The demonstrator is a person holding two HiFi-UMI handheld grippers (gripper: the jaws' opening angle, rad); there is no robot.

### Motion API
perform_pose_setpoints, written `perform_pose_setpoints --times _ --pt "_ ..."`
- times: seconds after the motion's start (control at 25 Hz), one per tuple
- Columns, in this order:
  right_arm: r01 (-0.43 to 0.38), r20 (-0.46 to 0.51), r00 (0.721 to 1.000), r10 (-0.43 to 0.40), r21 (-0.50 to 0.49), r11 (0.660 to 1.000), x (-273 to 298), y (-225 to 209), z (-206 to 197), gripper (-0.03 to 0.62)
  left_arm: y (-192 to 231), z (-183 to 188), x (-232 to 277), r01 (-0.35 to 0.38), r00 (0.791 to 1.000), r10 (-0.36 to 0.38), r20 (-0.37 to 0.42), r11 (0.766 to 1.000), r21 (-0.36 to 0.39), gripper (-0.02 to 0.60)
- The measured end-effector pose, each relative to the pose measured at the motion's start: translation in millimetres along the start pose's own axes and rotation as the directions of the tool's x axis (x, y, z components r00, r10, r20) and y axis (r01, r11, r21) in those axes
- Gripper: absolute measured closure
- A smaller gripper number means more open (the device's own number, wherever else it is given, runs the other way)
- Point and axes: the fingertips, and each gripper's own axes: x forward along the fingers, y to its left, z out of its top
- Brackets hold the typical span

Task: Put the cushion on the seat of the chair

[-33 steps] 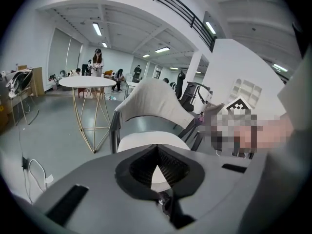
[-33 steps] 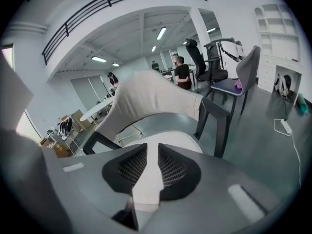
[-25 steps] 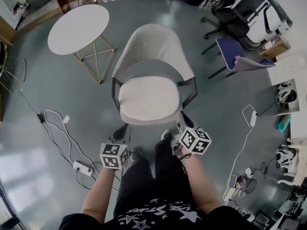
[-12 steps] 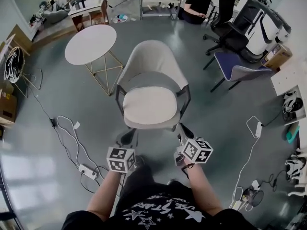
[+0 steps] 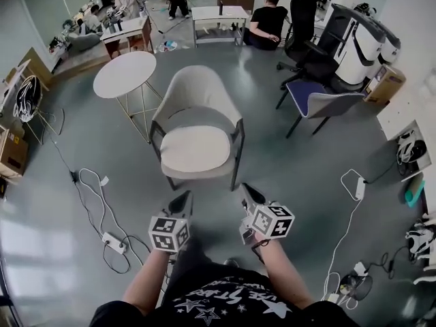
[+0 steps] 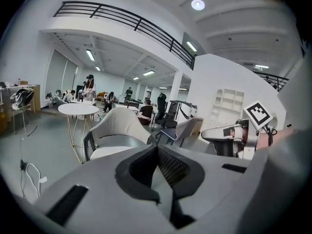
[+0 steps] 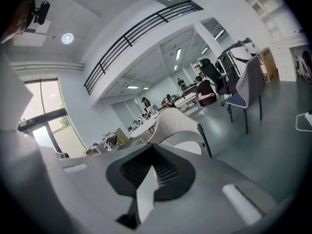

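Observation:
The light grey armchair (image 5: 197, 107) stands in the middle of the floor, with the pale cushion (image 5: 195, 148) lying flat on its seat. Both grippers hang in front of the chair, apart from it and empty. My left gripper (image 5: 184, 200) is shut, its jaws meeting in a point. My right gripper (image 5: 246, 191) is shut too. The left gripper view looks past its jaws (image 6: 157, 149) at the chair (image 6: 119, 126) and the cushion (image 6: 105, 152). Ahead of my right gripper (image 7: 152, 165), the right gripper view shows the chair (image 7: 175, 123) from its side.
A round white table (image 5: 125, 73) on a gold wire frame stands left of the chair. Cables and a power strip (image 5: 112, 240) lie on the floor at the left. A purple chair (image 5: 320, 102) and a black office chair (image 5: 310, 60) stand at the right; people sit at desks behind.
Both grippers have drawn back from the chair and risen. The chair with the cushion now lies farther off, and more of the room shows beyond it.

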Motion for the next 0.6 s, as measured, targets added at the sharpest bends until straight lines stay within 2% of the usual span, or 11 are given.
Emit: perform_pose_setpoints --times 0.36,0.6 --pt "-0.112 -0.027 0.993 0.111 -0.08 0.99 -91 8 -12 0.591 -78 -22 -49 -0.045 0.996 0.047 0.08 0.999 -0.027 0.574" --pt "-0.211 -0.05 0.977 0.208 -0.067 0.975 -106 33 -32 0.591 -117 -35 -83 -0.081 0.993 0.082 0.083 0.996 -0.025 0.574"
